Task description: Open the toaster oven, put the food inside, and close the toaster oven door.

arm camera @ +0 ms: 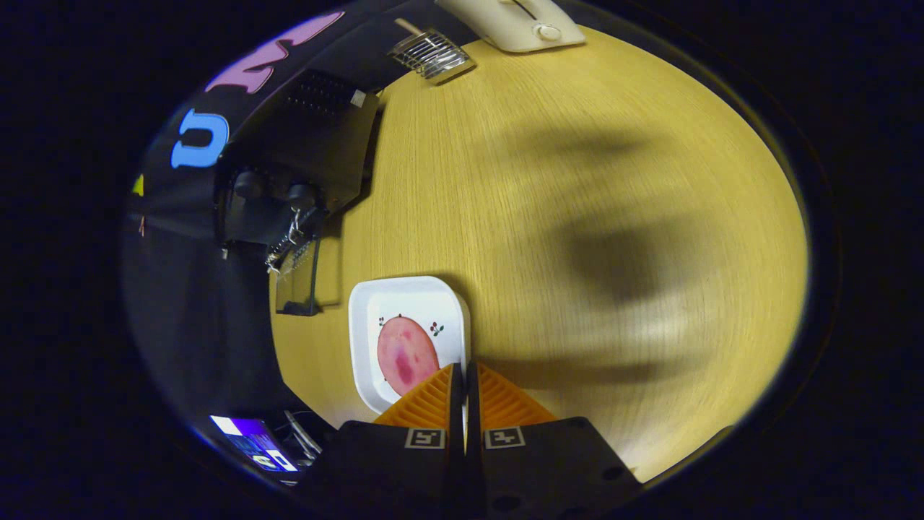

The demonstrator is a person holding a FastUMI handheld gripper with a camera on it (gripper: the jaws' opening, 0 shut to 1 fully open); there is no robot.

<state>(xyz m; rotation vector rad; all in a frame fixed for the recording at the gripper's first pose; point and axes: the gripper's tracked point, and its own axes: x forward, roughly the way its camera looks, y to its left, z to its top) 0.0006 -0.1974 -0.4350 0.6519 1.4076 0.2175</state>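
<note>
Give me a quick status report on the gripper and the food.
Gripper shut, holding nothing. Ham slice on white plate, just ahead of fingers. Toaster oven door down.

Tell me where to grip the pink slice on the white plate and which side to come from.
Take the pink slice by its rim, probably the end nearest the gripper, whose fingers are nearly closed over the white plate edge. It lies flat inside the raised rim, so come down from above and open first.
</note>
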